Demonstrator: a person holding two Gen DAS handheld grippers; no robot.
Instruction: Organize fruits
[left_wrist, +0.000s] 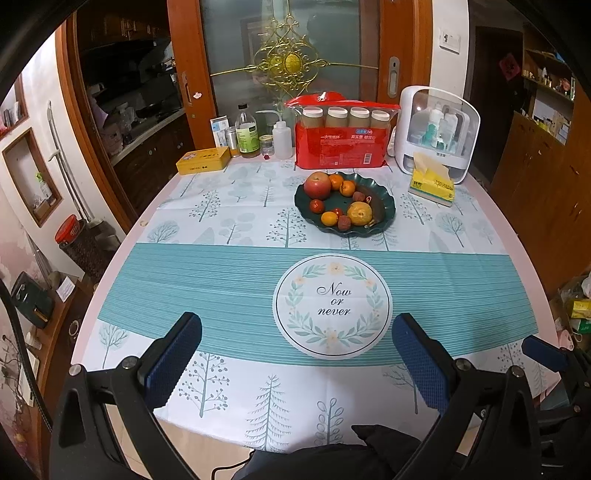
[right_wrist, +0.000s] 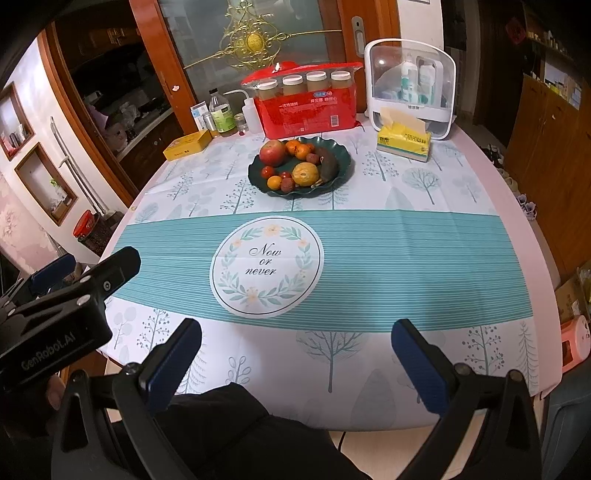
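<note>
Place: a home dining room.
Worktop: tree-print tablecloth (left_wrist: 229, 206), fruit plate (left_wrist: 384, 218), tissue pack (left_wrist: 432, 184).
Behind: wooden sliding glass door (left_wrist: 288, 55), kitchen counter (left_wrist: 147, 129) beyond.

- The right gripper (right_wrist: 295, 363) is hovering over the near edge of the tablecloth (right_wrist: 406, 266), its blue-padded fingers (right_wrist: 173, 363) standing wide apart with nothing between them.
- The left gripper (right_wrist: 79, 275) is showing at the left edge, beside the table.
- A dark green plate (right_wrist: 343, 162) is sitting beyond the round "Now or never" print (right_wrist: 266, 266), carrying an apple (right_wrist: 272, 153), small oranges (right_wrist: 297, 148) and a darkened banana (right_wrist: 328, 164).
- A yellow tissue box (right_wrist: 403, 142) is lying to the plate's right.
</note>
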